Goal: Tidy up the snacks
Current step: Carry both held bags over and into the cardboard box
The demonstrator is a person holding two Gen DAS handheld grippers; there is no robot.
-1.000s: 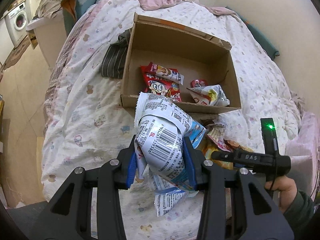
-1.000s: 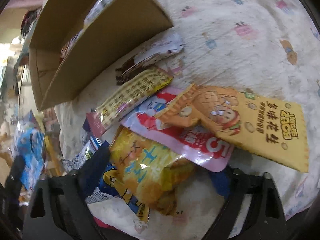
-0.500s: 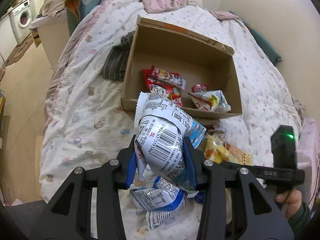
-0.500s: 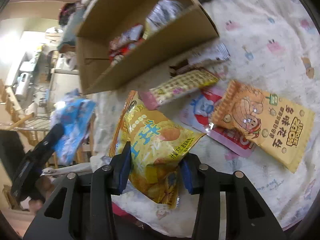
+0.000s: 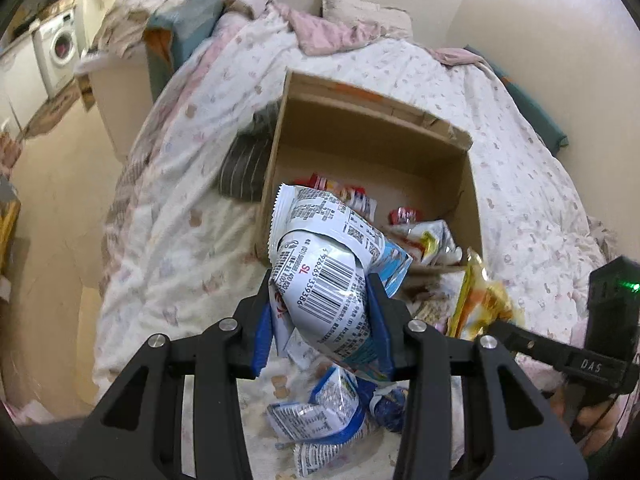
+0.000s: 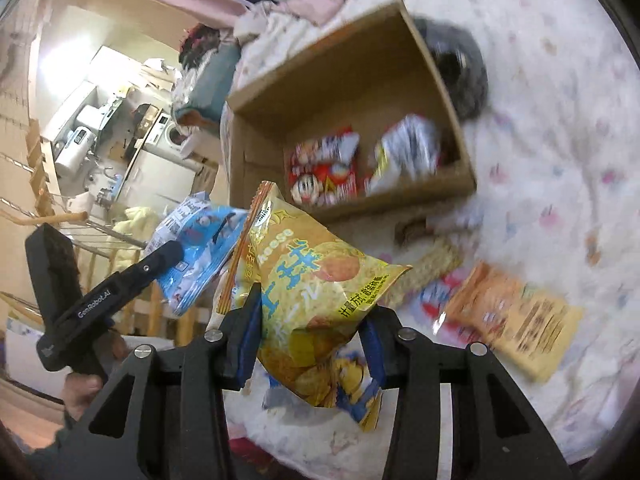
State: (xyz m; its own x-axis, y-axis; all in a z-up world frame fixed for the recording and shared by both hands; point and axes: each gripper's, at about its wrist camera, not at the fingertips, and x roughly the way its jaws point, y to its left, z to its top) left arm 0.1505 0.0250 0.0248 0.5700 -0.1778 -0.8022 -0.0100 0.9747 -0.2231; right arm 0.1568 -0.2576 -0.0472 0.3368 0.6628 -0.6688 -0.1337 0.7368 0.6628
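Left wrist view: the left gripper (image 5: 320, 320) is clamped narrowly on a white-and-blue snack bag (image 5: 324, 276), barcode side up, held clear of the bed (image 5: 180, 240) with the cardboard box (image 5: 372, 120) at about twelve o'clock beyond it, likely so the bag can be dropped over the near wall. More white-and-blue packets (image 5: 320, 420) lie on the bedding at six o'clock. In the right wrist view the right gripper (image 6: 312, 340) pinches a puffy yellow chip bag (image 6: 316, 280) by its lower half, jaws partly closed on it; the box sits at one o'clock with red packets (image 6: 324, 172) inside. An orange peanut packet (image 6: 516, 316) waits on the bedding at three o'clock.
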